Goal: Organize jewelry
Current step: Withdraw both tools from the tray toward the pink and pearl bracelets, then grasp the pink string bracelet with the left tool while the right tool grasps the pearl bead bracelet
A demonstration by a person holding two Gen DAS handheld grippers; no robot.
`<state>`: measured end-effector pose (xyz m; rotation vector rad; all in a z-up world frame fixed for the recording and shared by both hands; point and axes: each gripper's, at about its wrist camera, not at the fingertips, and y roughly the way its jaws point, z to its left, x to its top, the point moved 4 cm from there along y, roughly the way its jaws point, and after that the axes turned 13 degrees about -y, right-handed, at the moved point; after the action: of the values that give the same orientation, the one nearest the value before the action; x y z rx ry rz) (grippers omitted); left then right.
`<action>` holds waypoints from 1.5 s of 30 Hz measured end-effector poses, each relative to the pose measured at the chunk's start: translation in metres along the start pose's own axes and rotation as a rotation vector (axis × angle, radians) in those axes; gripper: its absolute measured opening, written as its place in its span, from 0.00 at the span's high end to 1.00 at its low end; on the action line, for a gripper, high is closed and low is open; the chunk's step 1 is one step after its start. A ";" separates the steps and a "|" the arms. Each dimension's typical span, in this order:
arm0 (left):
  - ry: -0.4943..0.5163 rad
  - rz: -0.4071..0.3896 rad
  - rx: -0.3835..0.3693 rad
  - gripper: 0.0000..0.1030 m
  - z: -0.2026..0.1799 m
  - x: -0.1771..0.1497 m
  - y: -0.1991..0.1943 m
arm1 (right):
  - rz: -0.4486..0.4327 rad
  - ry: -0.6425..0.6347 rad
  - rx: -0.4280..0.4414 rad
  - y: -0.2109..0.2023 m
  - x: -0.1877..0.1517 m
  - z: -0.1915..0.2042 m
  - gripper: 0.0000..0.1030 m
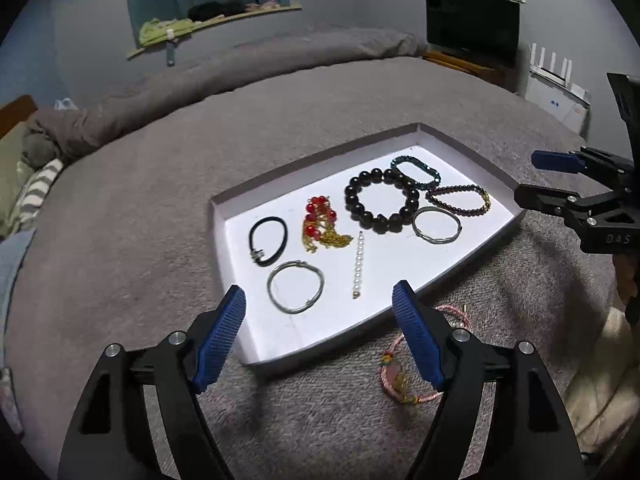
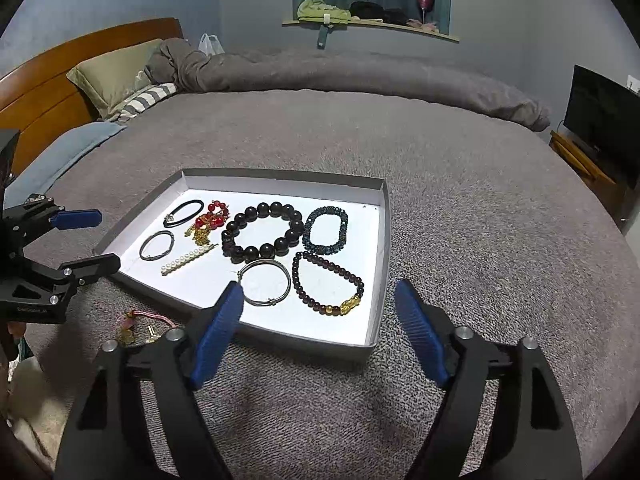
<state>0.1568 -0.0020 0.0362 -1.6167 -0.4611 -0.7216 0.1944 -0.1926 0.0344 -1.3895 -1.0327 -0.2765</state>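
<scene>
A shallow white tray [image 1: 476, 252] [image 2: 378, 280] lies on the grey bed. It holds a black hair tie [image 1: 268, 240], a red-and-gold piece [image 1: 322, 228], a pearl strand [image 1: 359, 264], two silver bangles [image 1: 295, 286] [image 2: 265, 282], a big dark bead bracelet [image 1: 380, 204] [image 2: 262, 234], a teal bracelet [image 2: 326, 230] and a garnet bracelet [image 2: 326, 282]. A pink cord bracelet [image 1: 394, 376] [image 2: 140, 320] lies on the blanket outside the tray, partly behind my left gripper's right finger. My left gripper [image 1: 320, 334] is open and empty above the tray's near edge. My right gripper [image 2: 320, 336] is open and empty.
The grey blanket [image 1: 160, 200] covers the bed. Pillows [image 2: 116, 76] and a wooden headboard [image 2: 48, 80] are at one end. A TV [image 1: 472, 24] on a wooden stand and a white radiator [image 1: 560, 96] stand by the wall. A window ledge [image 2: 368, 20] holds clothes.
</scene>
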 end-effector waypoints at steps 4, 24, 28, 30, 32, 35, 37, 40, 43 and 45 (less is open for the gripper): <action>-0.021 -0.009 0.018 0.21 0.008 -0.003 -0.009 | -0.009 0.005 0.004 -0.004 0.000 0.003 0.08; -0.011 0.031 0.006 0.11 0.002 -0.057 -0.023 | -0.035 -0.047 0.018 -0.016 -0.020 0.035 0.05; -0.006 0.059 -0.013 0.11 -0.005 -0.066 -0.011 | -0.030 -0.069 0.032 -0.014 -0.029 0.043 0.05; 0.000 0.065 -0.020 0.11 -0.008 -0.069 -0.007 | -0.029 -0.074 0.034 -0.013 -0.033 0.045 0.05; 0.007 0.072 -0.022 0.11 -0.010 -0.072 -0.003 | -0.024 -0.072 0.037 -0.011 -0.038 0.046 0.05; 0.012 0.093 -0.025 0.11 -0.013 -0.077 0.004 | -0.002 -0.071 0.067 -0.004 -0.044 0.050 0.05; 0.012 0.100 -0.025 0.11 -0.014 -0.079 0.007 | 0.002 -0.078 0.074 -0.002 -0.046 0.052 0.05; 0.012 0.105 -0.025 0.11 -0.015 -0.080 0.009 | 0.004 -0.088 0.088 0.001 -0.047 0.055 0.05; 0.015 0.106 -0.033 0.13 -0.017 -0.080 0.011 | 0.005 -0.092 0.096 0.003 -0.049 0.057 0.05; 0.025 0.100 -0.039 0.15 -0.020 -0.080 0.011 | 0.009 -0.094 0.098 0.004 -0.050 0.057 0.05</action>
<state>0.1024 -0.0154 -0.0248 -1.6535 -0.3474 -0.6776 0.1445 -0.1607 -0.0136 -1.3279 -1.1027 -0.1536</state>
